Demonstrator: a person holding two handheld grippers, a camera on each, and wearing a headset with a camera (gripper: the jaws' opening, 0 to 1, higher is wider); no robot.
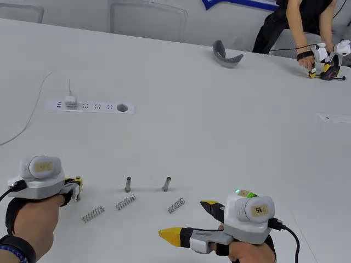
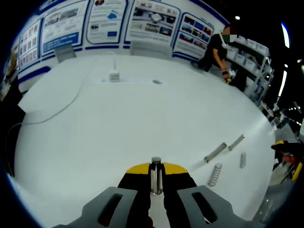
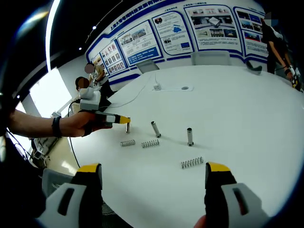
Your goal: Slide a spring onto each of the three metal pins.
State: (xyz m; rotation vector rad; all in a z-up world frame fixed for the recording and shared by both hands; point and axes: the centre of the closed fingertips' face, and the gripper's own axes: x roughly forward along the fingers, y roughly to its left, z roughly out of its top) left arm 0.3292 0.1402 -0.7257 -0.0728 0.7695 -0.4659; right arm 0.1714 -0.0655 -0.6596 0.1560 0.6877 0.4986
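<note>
My right tongs are nearest, to the right of the middle spring, with the jaws spread wide and nothing in them. My left tongs are to the left of that spring, clamped tight on the left pin. On the table, the left spring and right spring lie either side of the middle spring. Just beyond it stands the middle pin, and the right pin stands beyond and to the right. Far beyond lies a power strip.
</note>
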